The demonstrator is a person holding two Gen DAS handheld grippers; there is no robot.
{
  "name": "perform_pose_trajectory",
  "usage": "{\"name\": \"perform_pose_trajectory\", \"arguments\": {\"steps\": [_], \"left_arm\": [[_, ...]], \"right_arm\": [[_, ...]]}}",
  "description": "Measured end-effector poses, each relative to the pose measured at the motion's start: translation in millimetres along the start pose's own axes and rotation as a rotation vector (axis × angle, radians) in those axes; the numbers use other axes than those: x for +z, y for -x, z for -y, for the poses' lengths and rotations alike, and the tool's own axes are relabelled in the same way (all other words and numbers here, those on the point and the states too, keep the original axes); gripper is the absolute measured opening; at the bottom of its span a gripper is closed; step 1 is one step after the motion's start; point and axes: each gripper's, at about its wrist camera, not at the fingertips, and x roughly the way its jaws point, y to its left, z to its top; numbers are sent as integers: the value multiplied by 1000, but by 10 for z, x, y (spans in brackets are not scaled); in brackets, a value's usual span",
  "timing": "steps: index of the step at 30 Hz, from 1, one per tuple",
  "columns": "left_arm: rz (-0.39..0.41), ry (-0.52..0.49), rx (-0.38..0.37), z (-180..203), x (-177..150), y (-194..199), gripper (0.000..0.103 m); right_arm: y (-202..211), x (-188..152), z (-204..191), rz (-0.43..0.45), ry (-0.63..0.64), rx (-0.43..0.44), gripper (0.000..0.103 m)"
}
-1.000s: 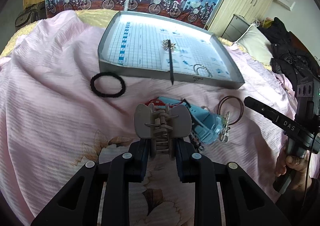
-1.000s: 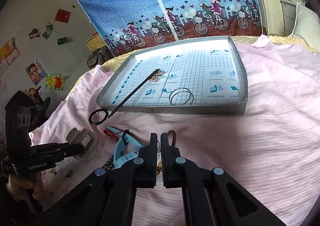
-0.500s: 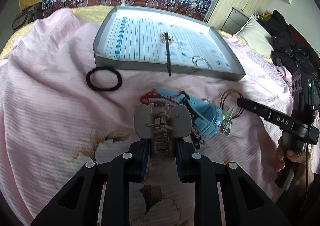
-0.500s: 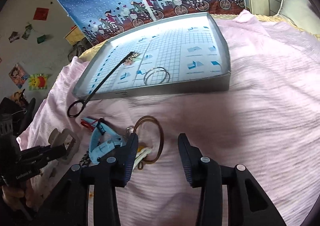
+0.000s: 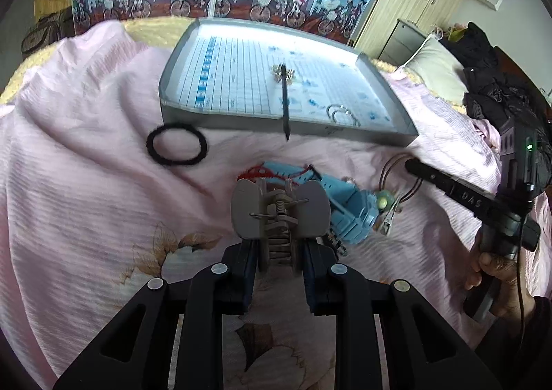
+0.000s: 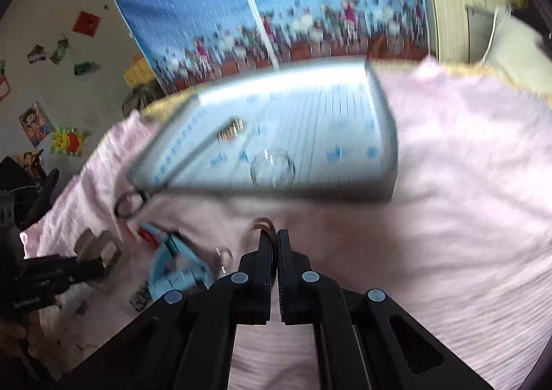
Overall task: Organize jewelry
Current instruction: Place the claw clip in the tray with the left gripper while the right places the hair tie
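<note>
Over the pink bedspread [image 5: 86,189], my left gripper [image 5: 278,262] clamps a beige claw clip [image 5: 279,214], short of the tray [image 5: 241,120]. My right gripper [image 6: 275,248] is pinched nearly closed on a brown ring [image 6: 265,225]; that view is blurred.

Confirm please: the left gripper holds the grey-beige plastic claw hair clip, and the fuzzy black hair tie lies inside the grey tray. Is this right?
Not quite. The left gripper does hold the grey-beige plastic claw hair clip, but the fuzzy black hair tie lies on the pink bedsheet, outside the grey tray. The left wrist view shows this.
</note>
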Motion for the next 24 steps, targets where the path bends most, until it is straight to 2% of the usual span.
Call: {"name": "perform_pose_trajectory", "arguments": {"steps": [3,8,16,20,24], "left_arm": [[30,-20,6,50,9,60,20],[59,-5,-16,60,44,108,20],[165,58,-24,-23,534,103,20],[199,107,-20,-123,869,-91,20],[197,146,-17,-260,1059,-323,20]], "right_arm": [[191,72,-66,76,34,-2,3],[320,168,-116,132,59,3,3],[219,485,-41,194,45,19,3],[85,651,2,223,39,18,3],[-133,710,112,202,0,24,3]]}}
